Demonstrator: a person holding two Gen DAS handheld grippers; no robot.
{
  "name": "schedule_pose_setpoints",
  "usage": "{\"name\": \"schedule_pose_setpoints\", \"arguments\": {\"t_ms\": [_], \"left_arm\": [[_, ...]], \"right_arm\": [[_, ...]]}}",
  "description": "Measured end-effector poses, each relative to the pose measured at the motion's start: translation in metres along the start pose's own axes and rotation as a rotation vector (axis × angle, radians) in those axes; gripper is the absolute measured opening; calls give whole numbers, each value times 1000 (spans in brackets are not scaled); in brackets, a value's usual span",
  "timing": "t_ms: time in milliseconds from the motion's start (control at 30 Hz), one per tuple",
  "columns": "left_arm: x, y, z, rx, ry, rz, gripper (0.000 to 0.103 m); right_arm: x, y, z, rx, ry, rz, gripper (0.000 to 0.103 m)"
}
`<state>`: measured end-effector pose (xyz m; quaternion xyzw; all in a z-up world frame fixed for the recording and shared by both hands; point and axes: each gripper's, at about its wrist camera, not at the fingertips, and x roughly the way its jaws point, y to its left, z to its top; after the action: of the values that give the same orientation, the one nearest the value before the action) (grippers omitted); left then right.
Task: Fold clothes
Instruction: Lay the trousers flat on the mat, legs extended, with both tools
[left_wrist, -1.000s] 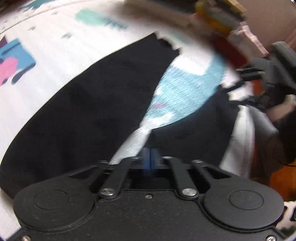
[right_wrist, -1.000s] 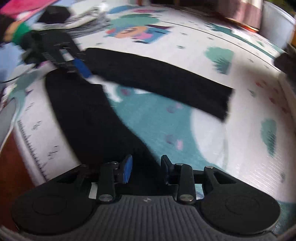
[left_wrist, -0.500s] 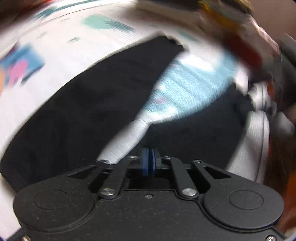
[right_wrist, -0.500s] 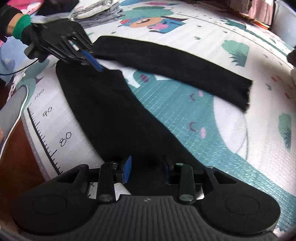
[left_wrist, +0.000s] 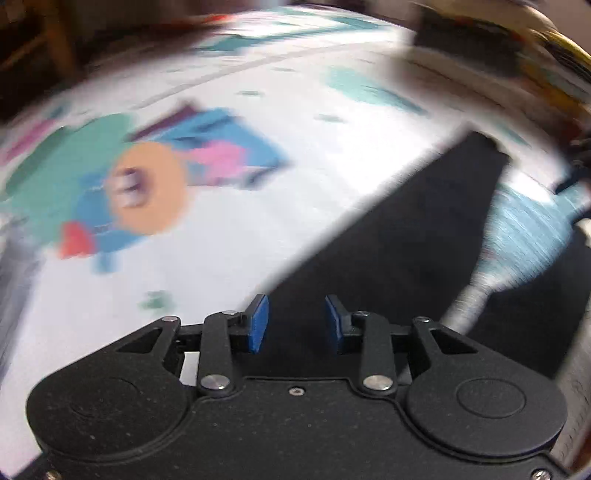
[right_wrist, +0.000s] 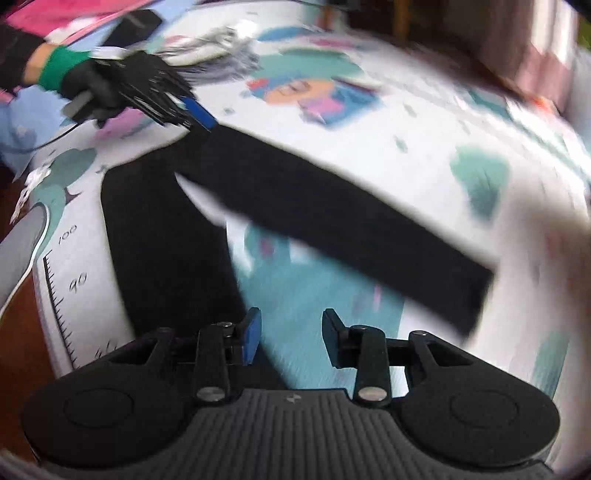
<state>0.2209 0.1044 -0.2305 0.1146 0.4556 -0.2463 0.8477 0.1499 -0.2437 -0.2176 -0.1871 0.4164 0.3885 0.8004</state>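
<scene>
Black trousers (right_wrist: 295, 206) lie spread flat in a V on a printed play mat (right_wrist: 424, 122), one leg running right and one (right_wrist: 166, 251) toward me. In the left wrist view the trousers (left_wrist: 406, 229) fill the lower right. My left gripper (left_wrist: 296, 323) is open and empty, its blue pads just above the waist end of the cloth; it also shows in the right wrist view (right_wrist: 199, 114), at the far waist corner. My right gripper (right_wrist: 290, 338) is open and empty, above the mat between the two legs.
The mat has cartoon prints (left_wrist: 147, 184) and a height ruler along its near edge (right_wrist: 62, 295). Folded clothes (right_wrist: 207, 40) lie at the back by the gloved hand (right_wrist: 96, 88). A stack of items (left_wrist: 517, 62) sits at the far right. Both views are motion-blurred.
My left gripper has opened and let go of the cloth, and has swung left toward the waist's outer edge. My right gripper has lifted off the near leg and stayed open.
</scene>
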Motion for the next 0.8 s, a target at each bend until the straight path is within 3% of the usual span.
{"name": "schedule_pose_setpoints", "arguments": {"t_ms": [100, 167, 267, 333, 433, 467, 500, 533, 633, 800], "left_arm": [[-11, 37, -4, -206, 2, 33, 32], [-13, 56, -15, -340, 18, -5, 32], [-11, 74, -31, -497, 33, -121, 32], [-6, 71, -36, -492, 45, -148, 32], [7, 66, -37, -459, 85, -123, 30], [9, 68, -37, -459, 67, -127, 24], [6, 69, -37, -465, 48, -132, 11], [4, 71, -36, -472, 28, -136, 9], [-6, 77, -37, -518, -60, -150, 7], [9, 80, -41, -561, -27, -128, 8]], "right_arm": [[17, 1, 49, -125, -1, 55, 37], [40, 9, 75, -218, 9, 89, 37], [79, 21, 91, -308, 21, 92, 37], [99, 25, 91, -297, 25, 93, 37], [118, 32, 81, -278, 36, 83, 37], [121, 34, 79, -286, 34, 76, 37], [123, 35, 77, -291, 28, 77, 37], [125, 35, 76, -294, 24, 77, 38], [128, 31, 80, -260, 16, 58, 38], [133, 10, 85, -90, 21, 88, 39]]}}
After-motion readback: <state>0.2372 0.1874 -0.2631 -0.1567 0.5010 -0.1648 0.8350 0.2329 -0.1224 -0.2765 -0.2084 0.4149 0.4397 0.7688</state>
